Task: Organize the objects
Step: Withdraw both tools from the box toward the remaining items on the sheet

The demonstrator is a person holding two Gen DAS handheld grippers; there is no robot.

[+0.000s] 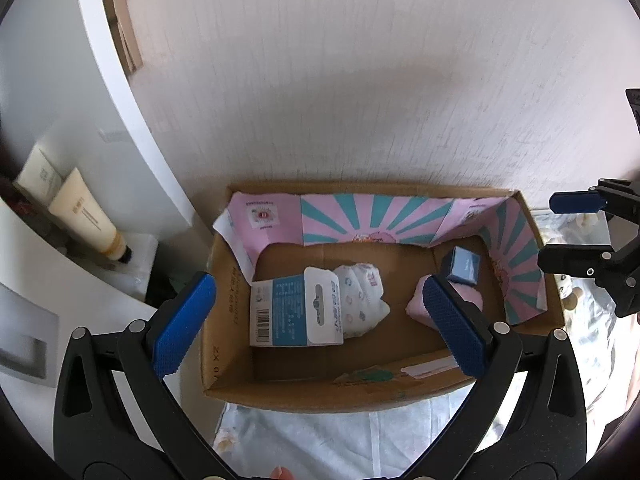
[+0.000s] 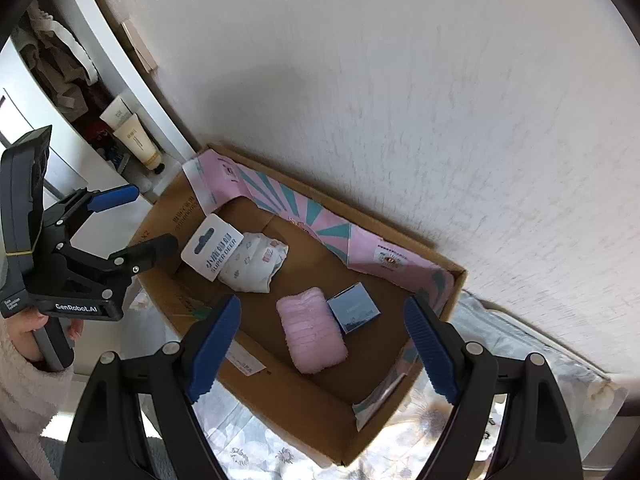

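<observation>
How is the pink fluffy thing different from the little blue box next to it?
The pink fluffy bundle looks soft and rounded, while the small blue box is hard-edged and square. The pink bundle is clearly bigger than the blue box. The bundle is pale pink with ribbed folds; the box is dark blue with a smooth top. Both lie on the floor of the cardboard box, side by side, and neither is in a claw.
</observation>
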